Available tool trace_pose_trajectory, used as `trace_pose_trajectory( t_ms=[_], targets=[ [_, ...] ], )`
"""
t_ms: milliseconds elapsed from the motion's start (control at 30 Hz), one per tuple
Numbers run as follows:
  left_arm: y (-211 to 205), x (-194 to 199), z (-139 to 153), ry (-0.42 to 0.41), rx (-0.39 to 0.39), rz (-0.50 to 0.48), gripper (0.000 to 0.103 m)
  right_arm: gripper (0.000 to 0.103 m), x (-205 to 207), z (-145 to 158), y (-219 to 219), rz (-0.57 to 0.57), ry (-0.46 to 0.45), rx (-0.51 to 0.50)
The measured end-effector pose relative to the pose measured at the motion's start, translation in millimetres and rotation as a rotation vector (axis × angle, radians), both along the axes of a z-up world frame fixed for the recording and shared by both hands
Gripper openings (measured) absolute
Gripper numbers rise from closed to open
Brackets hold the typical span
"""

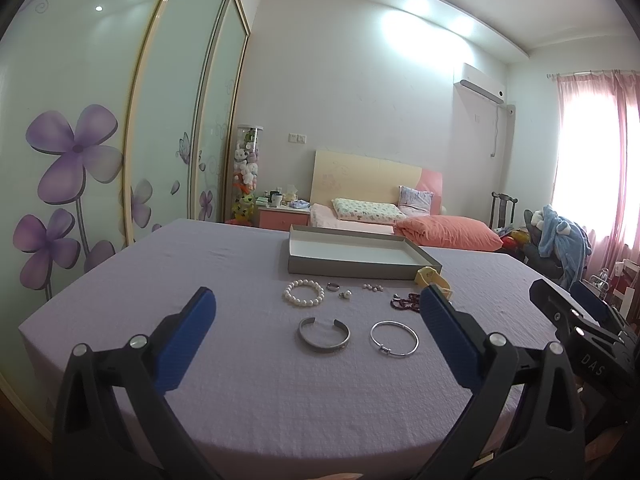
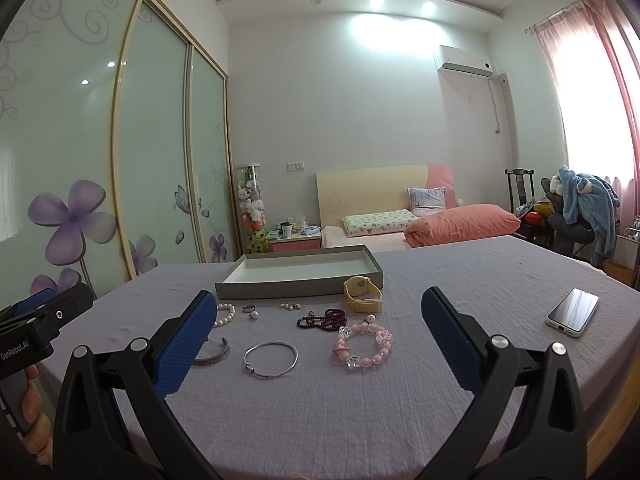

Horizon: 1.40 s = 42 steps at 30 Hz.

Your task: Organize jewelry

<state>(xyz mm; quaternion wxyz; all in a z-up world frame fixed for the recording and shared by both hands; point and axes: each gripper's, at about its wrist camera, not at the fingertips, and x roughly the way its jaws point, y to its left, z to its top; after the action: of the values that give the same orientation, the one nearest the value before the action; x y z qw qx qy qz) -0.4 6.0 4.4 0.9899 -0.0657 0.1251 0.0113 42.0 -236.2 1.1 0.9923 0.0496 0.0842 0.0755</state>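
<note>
Right wrist: silver bangle between hand-held gripper fingers

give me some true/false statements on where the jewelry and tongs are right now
1. The tray holds the pearl bracelet. False: the bracelet lies on the cloth in front of it; the tray looks empty.
2. Both tongs, left and right, are open. True.
3. The pink bracelet lies right of the thin bangle. True.
4. The phone sits in the tray. False: it lies on the cloth, far right.
</note>
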Motion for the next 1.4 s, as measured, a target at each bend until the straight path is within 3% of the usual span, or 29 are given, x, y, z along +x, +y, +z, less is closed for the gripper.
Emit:
trace_pose_trajectory(
  t_ms=[333, 533, 833, 1033, 1233, 1400],
  targets=[
    [-4, 10, -7, 0.023, 0.000, -0.001, 0.099, 0.101, 9, -6, 0, -0.007, 0.024, 0.004],
    [1, 30, -15, 0.071, -0.008, -0.002, 0.099, 0.101, 32, -14, -6, -0.021, 0.085, 0.008],
    [5, 73, -31, 0.157, 0.000, -0.025, 0.099, 0.101, 79, -24, -14, -0.042, 0.217, -0.006],
    [7, 106, -40, 0.239, 0.022, -0.009, 0.099, 0.101, 125, -33, -19, -0.060, 0.374, -0.069],
    [6, 135, -49, 0.313, 0.050, -0.015, 0.099, 0.086, 168, -49, -28, -0.069, 0.579, -0.120],
    [8, 155, -60, 0.374, 0.059, -0.030, 0.099, 0.073, 180, -63, -38, -0.082, 0.673, -0.103]
  ],
)
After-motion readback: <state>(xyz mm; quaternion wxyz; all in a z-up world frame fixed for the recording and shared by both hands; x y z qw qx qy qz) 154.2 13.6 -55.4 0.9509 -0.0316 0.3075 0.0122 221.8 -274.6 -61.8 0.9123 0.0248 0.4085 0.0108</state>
